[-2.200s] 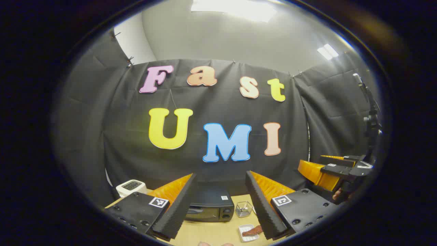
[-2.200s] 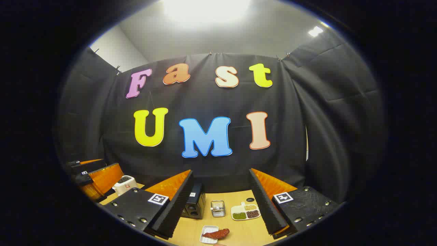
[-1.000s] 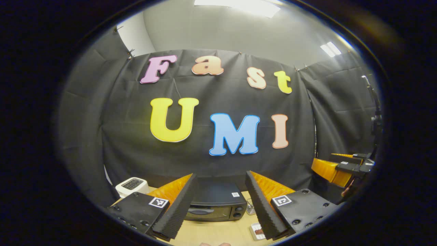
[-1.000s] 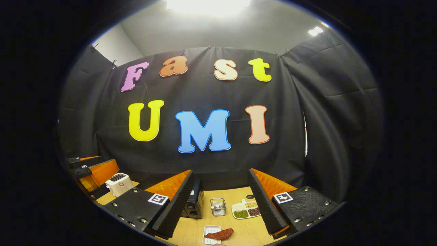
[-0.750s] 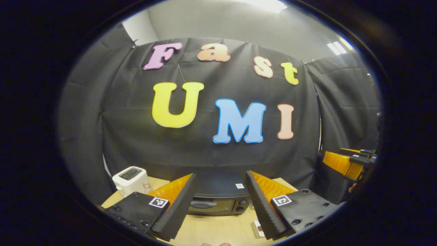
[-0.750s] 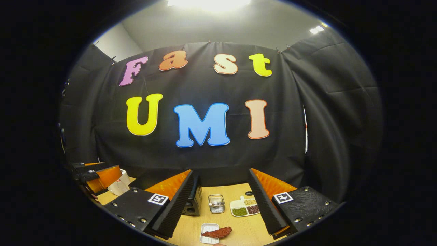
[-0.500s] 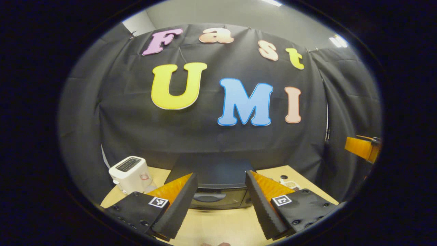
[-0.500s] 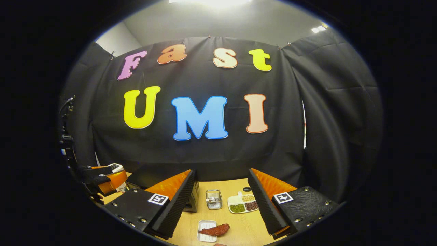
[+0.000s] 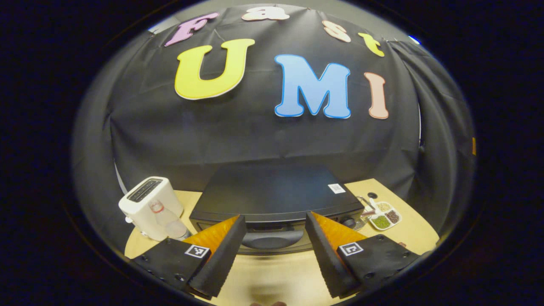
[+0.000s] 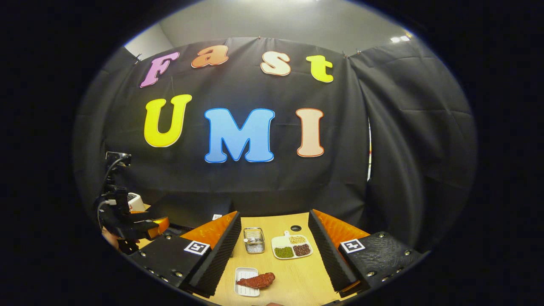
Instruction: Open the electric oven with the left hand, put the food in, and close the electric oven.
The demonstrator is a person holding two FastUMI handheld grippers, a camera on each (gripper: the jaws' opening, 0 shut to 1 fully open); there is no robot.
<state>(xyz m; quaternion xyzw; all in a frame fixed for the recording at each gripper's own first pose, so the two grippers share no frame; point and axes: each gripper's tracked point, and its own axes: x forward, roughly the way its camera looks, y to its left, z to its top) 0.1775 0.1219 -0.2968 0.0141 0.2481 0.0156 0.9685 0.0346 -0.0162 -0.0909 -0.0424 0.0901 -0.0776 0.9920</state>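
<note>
A black electric oven (image 9: 272, 195) stands at the back of the wooden table, its door shut and its curved handle (image 9: 272, 240) facing me. My left gripper (image 9: 274, 250) is open, its fingers standing either side of that handle and a little short of it. In the right gripper view the oven (image 10: 191, 210) is partly hidden behind my left gripper (image 10: 144, 227) at the left. The food, a reddish-brown piece of meat (image 10: 256, 280), lies across a small white tray (image 10: 245, 287). My right gripper (image 10: 274, 259) hangs open above and behind it, holding nothing.
A white toaster (image 9: 148, 206) stands left of the oven. Right of the oven are a small wire basket (image 10: 254, 240) and a white divided dish of beans (image 10: 291, 246), the dish of beans (image 9: 384, 216) also at the right of the left gripper view. Black cloth closes the table's back.
My left gripper has moved forward and down to the oven, which has grown large, its handle now between the fingers. The right gripper has drifted slightly; the meat stays on its tray.
</note>
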